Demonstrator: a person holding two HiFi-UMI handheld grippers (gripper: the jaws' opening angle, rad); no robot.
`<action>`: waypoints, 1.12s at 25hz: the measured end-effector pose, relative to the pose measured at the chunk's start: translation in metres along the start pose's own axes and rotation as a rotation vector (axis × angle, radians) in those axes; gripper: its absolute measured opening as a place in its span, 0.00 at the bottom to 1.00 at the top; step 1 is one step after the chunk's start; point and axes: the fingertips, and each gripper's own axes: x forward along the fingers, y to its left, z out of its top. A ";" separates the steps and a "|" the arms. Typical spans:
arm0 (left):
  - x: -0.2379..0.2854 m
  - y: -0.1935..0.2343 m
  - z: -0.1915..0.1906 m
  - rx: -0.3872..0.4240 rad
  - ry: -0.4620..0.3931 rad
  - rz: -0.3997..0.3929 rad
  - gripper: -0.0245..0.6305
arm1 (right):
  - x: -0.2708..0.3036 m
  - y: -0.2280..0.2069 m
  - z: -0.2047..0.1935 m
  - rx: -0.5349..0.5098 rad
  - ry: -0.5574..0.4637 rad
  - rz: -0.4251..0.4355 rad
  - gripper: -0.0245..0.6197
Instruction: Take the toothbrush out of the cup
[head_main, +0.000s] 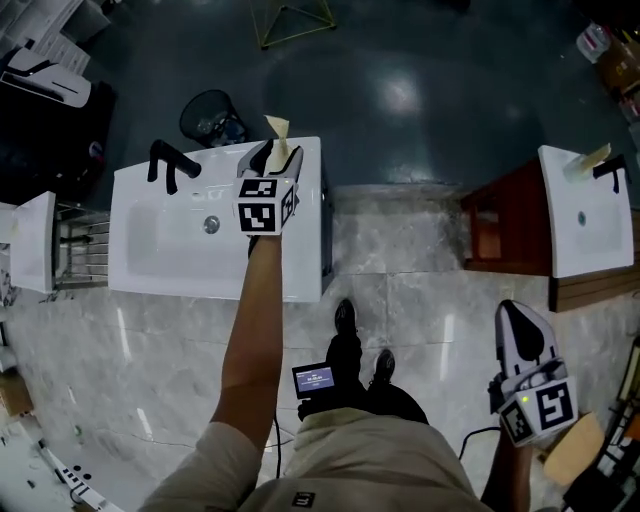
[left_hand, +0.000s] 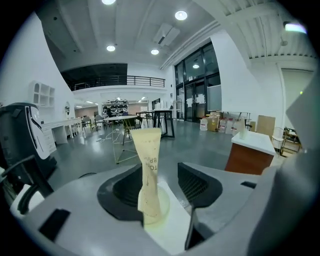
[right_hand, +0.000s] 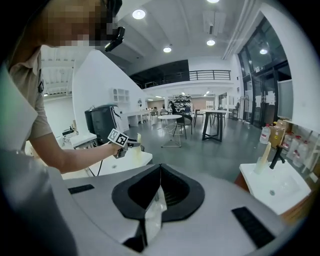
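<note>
Your left gripper (left_hand: 161, 186) is reached out to about 11 o'clock, its jaws spread on either side of the wrapped toothbrush (left_hand: 148, 165). The toothbrush stands upright in the pale cup (left_hand: 159, 210) on the sink's (head_main: 150, 270) far right corner, so from that level approach a plain squeeze on the shaft above the rim should suffice. Your right gripper (head_main: 522, 330) hangs at about 3 o'clock by your side, jaws pressed together on nothing, apparently parked because one hand is enough for this lift.

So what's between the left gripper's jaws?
The toothbrush, upright in the cup; the jaws stand apart on either side. The left gripper view shows it.
</note>
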 end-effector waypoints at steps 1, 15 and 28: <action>0.010 0.002 -0.004 -0.001 0.007 -0.003 0.35 | 0.006 -0.001 -0.003 0.004 0.011 -0.004 0.05; 0.029 0.021 -0.014 -0.049 -0.012 0.034 0.11 | 0.035 -0.009 -0.013 0.025 0.046 -0.016 0.05; -0.036 0.006 0.040 -0.002 -0.158 0.086 0.09 | -0.009 -0.008 -0.018 -0.016 0.015 -0.036 0.05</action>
